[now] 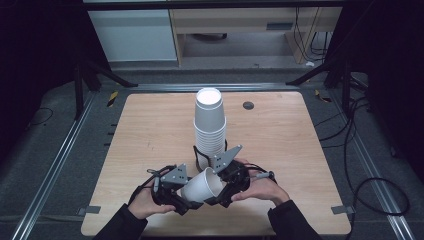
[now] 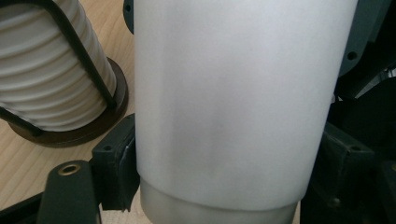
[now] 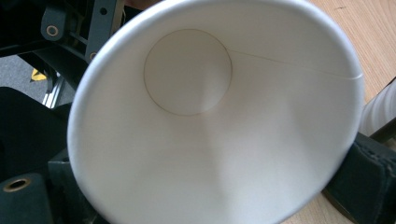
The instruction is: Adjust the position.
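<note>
Lying on its side between both grippers, a white paper cup is held just above the table near its front edge. The left gripper has its jaws closed on the cup's wall near the bottom. The right gripper clamps the cup at the rim end. Just behind stands a tall stack of cups in a dark holder.

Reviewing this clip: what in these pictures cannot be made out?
- Left gripper jaw tips: high view and left gripper view, covered by the single cup.
- Right gripper grip: right gripper view, blocked by that cup's mouth.
- Cup stack count: high view, rims too small.
- Stack holder: cut off by the frame edge.
</note>
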Available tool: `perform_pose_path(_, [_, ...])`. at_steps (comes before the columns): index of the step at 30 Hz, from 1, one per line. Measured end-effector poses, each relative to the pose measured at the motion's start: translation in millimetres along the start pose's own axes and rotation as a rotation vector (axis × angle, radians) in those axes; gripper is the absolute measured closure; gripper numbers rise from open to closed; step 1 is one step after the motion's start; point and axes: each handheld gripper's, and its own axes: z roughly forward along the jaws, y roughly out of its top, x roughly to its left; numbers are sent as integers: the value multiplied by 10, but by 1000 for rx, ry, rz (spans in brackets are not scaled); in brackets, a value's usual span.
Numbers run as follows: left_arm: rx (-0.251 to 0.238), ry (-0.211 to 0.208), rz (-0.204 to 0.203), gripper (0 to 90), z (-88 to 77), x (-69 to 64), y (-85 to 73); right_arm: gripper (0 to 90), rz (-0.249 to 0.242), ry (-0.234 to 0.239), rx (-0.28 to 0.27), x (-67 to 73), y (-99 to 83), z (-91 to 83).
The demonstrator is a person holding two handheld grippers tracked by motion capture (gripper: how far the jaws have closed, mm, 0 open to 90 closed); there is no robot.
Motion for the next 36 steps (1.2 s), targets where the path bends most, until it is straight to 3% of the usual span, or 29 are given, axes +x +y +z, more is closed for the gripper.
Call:
perform_pose_path(17, [-1, -1, -7, 223, -22, 18, -11, 37, 8, -10, -17, 1, -10, -1])
perform_pose_path(24, [-17, 1, -14, 222, -64, 39, -26, 27, 23, -27, -95, -7, -27, -167])
perform_pose_path(31, [-92, 40, -37, 222, -198, 86, -55, 26, 51, -88, -171, 6, -116, -411])
perform_pose_path(33, [-131, 49, -42, 222, -238, 94, -56, 26, 72, -83, -194, 6, -150, -449])
perform_pose_path(36, [-144, 57, -41, 222, -246, 91, -54, 26, 85, -89, -213, 9, -192, -470])
